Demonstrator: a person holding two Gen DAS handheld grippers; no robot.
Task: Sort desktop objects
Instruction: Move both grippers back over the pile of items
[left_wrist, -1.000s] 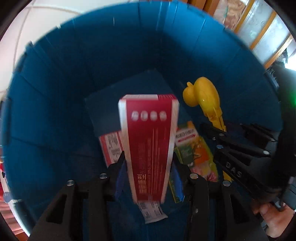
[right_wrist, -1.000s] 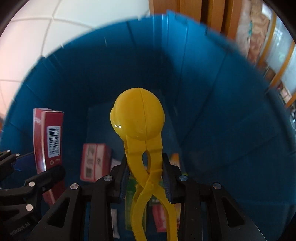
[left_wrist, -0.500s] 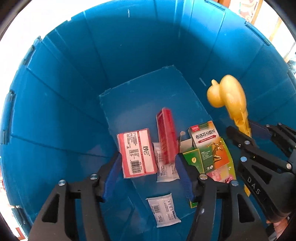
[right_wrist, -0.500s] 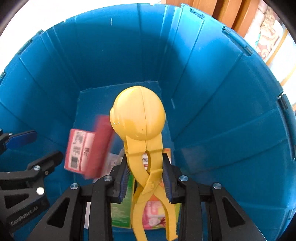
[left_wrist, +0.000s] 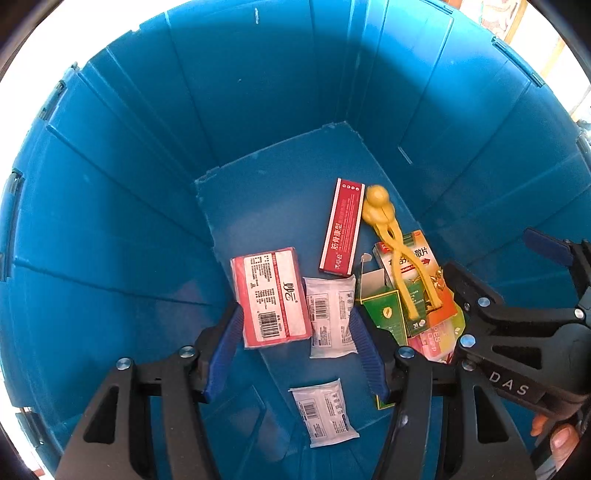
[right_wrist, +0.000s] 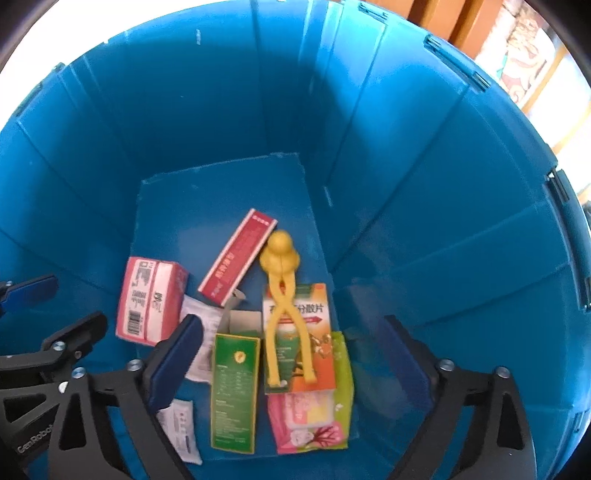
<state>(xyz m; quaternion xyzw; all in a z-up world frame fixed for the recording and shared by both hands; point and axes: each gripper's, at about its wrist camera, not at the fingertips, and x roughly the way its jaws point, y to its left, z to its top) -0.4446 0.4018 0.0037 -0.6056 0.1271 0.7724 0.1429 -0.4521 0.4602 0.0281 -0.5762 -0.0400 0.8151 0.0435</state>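
Both grippers hang open and empty over a deep blue bin (left_wrist: 122, 206), which also shows in the right wrist view (right_wrist: 424, 206). On its floor lie a long red box (left_wrist: 341, 232) (right_wrist: 238, 254) and a yellow duck-headed tong (left_wrist: 395, 251) (right_wrist: 284, 295), which rests across an orange-green medicine box (left_wrist: 424, 280) (right_wrist: 310, 332). My left gripper (left_wrist: 295, 354) is above a pink-red box (left_wrist: 269, 295) (right_wrist: 147, 299). My right gripper (right_wrist: 291, 365) is above a green box (right_wrist: 234, 387) (left_wrist: 386, 317).
Two white sachets (left_wrist: 330, 317) (left_wrist: 323, 411) and a pink-green packet (right_wrist: 314, 417) also lie on the bin floor. The right gripper's body (left_wrist: 517, 332) shows at the right of the left wrist view. Wooden furniture (right_wrist: 443, 14) stands beyond the bin.
The left gripper opened and the long red box fell to the bin floor. Then the right gripper opened and the yellow tong dropped onto the boxes. Both grippers have risen.
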